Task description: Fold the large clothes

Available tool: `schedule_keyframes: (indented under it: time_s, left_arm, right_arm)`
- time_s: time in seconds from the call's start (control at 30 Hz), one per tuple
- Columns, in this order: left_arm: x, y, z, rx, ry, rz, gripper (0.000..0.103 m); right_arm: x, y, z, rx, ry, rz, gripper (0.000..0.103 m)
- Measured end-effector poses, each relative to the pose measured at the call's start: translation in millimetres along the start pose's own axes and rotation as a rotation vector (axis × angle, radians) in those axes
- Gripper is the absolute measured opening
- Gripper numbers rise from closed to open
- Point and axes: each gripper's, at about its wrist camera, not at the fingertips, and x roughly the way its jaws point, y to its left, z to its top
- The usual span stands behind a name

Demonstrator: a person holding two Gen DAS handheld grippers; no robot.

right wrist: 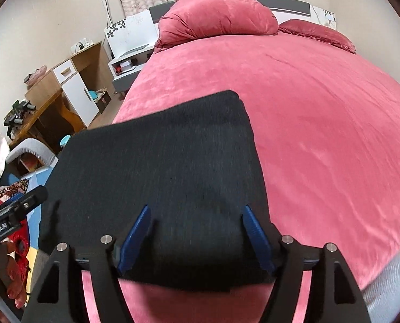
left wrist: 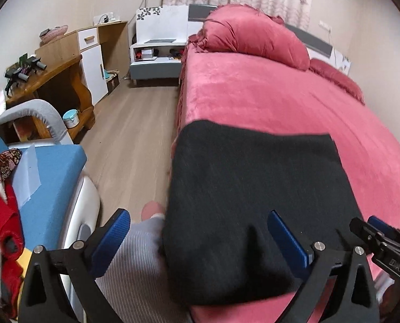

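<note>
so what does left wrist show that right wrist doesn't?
Only the left wrist view shows the wood floor beside the bed, the person's grey-trousered leg between the left gripper's open fingers, and the blue cushion.

Only the right wrist view shows the wide bare stretch of the bed on the right, and the right gripper, open over the garment.

Both show the folded black garment at the near edge of the bed, the pink pillows and the wooden desk.

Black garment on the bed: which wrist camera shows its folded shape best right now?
The right wrist view: the black garment fills the centre, with its far edge, right edge and near edge all visible on the pink bedspread. The left wrist view shows it off-centre, with its near right part hidden behind the gripper fingers.
</note>
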Motion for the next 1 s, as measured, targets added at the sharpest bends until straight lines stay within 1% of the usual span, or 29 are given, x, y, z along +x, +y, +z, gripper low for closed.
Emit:
schedule_keyframes:
  time_s: [0.17,0.27,0.37,0.43,0.5,0.53,0.6,0.67,0.83,1.0]
  left_arm:
    - [-16.5,-11.0,-18.1,0.021,-0.014,0.021,0.103]
    - [-26.8,-18.1,-30.8,0.042,-0.021,0.011,0.103]
    - [-31.2,-26.7,-46.3,0.066,-0.001,-0.004,0.103]
    - [-30.6,-33.8,-55.7,0.087,0.026,-0.010,0.103]
    - [-30.0,-37.7,-58.6,0.096,0.041,-0.008,0.103]
    - [-30.6,-40.2,-59.4,0.097,0.043,-0.007,0.103]
    - [-32.1,-41.8,-60.7,0.100,0.038,0.004,0.103]
    - [-32.6,-42.4,-62.0,0.098,0.038,-0.003,0.103]
    - [-31.1,-42.0,-62.7,0.094,0.044,0.008,0.103]
    - [-29.6,-40.9,-62.5,0.090,0.049,0.010,0.103]
  right_arm:
    - [-15.4,2.5,-12.5,0.001,-0.019,-0.011,0.073]
    - [-22.0,2.6,-18.5,-0.002,-0.036,-0.034,0.073]
    - [-25.9,3.6,-26.8,-0.018,-0.039,-0.049,0.073]
    - [-27.9,7.6,-32.6,-0.055,-0.044,-0.054,0.073]
    - [-28.7,13.0,-39.1,-0.108,-0.040,-0.069,0.073]
    - [-28.3,15.0,-42.7,-0.120,-0.032,-0.059,0.073]
    - [-26.5,16.3,-48.3,-0.124,-0.010,-0.024,0.074]
    - [-26.9,15.9,-49.2,-0.124,-0.009,-0.024,0.073]
    - [-32.1,16.2,-50.4,-0.111,-0.036,-0.014,0.074]
    - [-33.8,13.3,-50.4,-0.111,-0.046,-0.014,0.073]
